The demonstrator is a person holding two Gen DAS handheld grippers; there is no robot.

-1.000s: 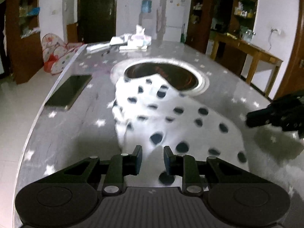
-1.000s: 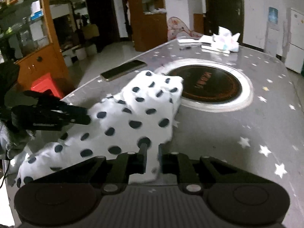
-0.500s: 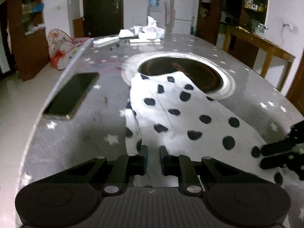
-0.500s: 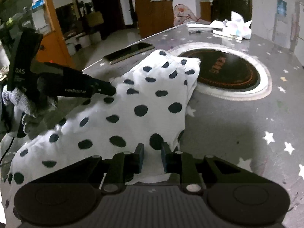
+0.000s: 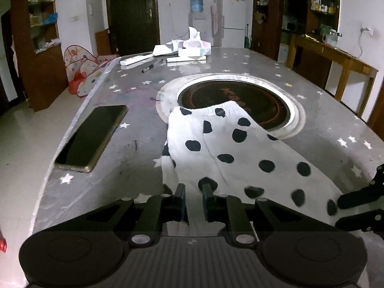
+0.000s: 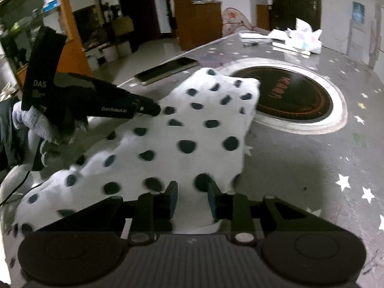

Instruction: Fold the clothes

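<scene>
Spotted garment [image 5: 230,153] lies between both tongs' parted fingers

The left gripper [image 6: 153,109] bears "DAS" on its body and "GenRobot.AI" along its finger.

The spotted garment [image 5: 223,148] is looking like soft matt cloth, lightly creased. The grey table [image 5: 124,158] is showing a smooth, glossy, scuffed finish (stars printed on it). The phone [image 5: 92,135] is gleaming like glass; the left gripper [image 5: 193,198] is appearing as matt black plastic.
</scene>
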